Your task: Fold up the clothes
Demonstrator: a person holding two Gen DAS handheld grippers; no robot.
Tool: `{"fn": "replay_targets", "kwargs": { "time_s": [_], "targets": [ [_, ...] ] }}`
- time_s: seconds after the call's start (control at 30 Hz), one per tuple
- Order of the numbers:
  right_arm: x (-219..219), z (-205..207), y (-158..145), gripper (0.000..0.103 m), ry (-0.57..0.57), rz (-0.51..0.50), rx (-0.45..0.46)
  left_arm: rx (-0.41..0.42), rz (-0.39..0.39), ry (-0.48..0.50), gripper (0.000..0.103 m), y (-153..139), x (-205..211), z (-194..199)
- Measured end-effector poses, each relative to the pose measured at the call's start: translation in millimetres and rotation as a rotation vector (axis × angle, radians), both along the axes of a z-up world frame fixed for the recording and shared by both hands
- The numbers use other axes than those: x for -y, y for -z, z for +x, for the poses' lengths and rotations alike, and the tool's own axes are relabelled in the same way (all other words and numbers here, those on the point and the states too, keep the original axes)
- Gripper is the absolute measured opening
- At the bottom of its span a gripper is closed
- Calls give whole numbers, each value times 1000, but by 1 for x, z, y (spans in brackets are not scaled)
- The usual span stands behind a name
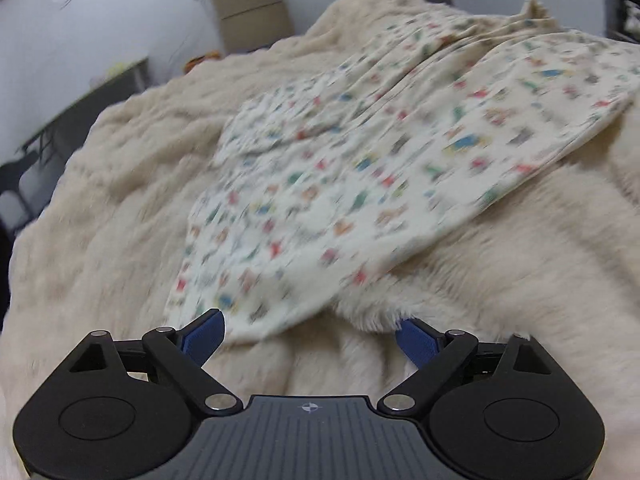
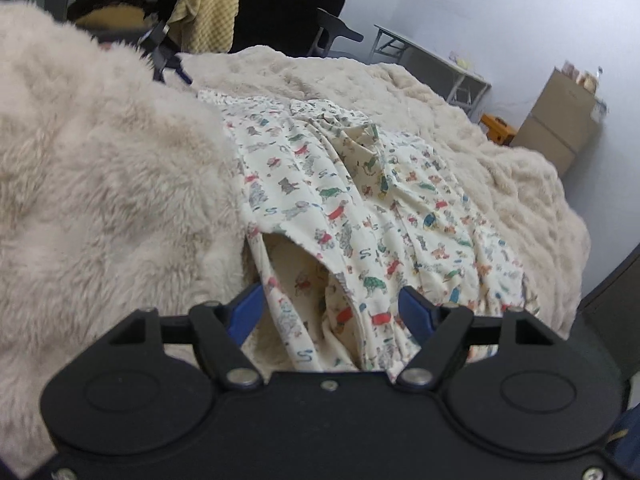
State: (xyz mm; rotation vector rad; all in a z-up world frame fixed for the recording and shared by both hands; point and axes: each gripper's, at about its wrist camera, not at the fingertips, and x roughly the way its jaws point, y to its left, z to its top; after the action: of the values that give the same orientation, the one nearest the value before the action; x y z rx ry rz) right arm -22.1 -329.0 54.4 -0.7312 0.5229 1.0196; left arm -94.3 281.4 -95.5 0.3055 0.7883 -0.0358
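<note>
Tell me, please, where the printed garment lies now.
The printed garment lies spread on the fluffy cream blanket. In the right wrist view its near edge sits between the open fingers of the right claw; the open left claw is just short of it.

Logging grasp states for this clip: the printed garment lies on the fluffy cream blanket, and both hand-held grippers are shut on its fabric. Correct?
Not quite. The printed garment does lie on the fluffy cream blanket, but both grippers are open. The left wrist view shows the left hand-held gripper spread wide, gripping nothing; the right wrist view shows the right hand-held gripper open around the fabric.
</note>
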Motion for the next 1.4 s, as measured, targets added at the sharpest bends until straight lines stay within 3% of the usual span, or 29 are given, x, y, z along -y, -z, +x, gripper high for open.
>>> {"fn": "replay_targets", "kwargs": {
  "time_s": [0.1,0.17,0.23,0.27,0.37,0.47,0.63,0.7,0.73,0.77,0.9,0.97,1.0,1.13,1.23,1.33,1.4],
  "targets": [
    [-6,-8,4,70,-34,-40,31,-17,30,45,82,3,13,-1],
    [-7,-9,7,70,-35,-66,33,14,48,89,73,-5,24,-3],
    [-6,-9,12,70,-16,-105,34,57,41,149,74,-19,35,-8],
    [-5,-6,15,70,18,-139,37,92,-2,199,75,-30,39,-15],
    [3,3,26,69,99,-212,22,164,-45,306,85,-48,53,-26],
    [10,9,35,67,130,-221,6,118,7,360,84,-43,74,-14],
    [14,7,36,67,104,-207,67,73,82,419,83,-28,107,12],
    [12,3,34,66,80,-198,99,121,156,427,68,-27,125,16],
    [9,2,33,65,67,-194,109,155,186,440,53,-26,135,17],
    [5,4,33,62,58,-195,118,181,213,455,45,-25,144,19],
    [-6,13,37,35,39,-208,126,283,318,481,36,-19,174,27],
    [-7,14,38,23,28,-211,133,324,347,474,8,-17,182,30],
    [-6,12,36,14,16,-213,145,342,338,465,4,-21,181,29],
    [6,1,11,8,6,-140,187,466,281,425,1,-55,168,14],
    [18,-16,-12,7,-17,-91,227,515,225,466,1,-90,161,-14],
    [28,-38,-27,7,-63,-59,223,492,193,534,2,-113,161,-40],
    [32,-50,-27,8,-114,-61,193,411,210,574,16,-113,167,-45]
  ]
}}
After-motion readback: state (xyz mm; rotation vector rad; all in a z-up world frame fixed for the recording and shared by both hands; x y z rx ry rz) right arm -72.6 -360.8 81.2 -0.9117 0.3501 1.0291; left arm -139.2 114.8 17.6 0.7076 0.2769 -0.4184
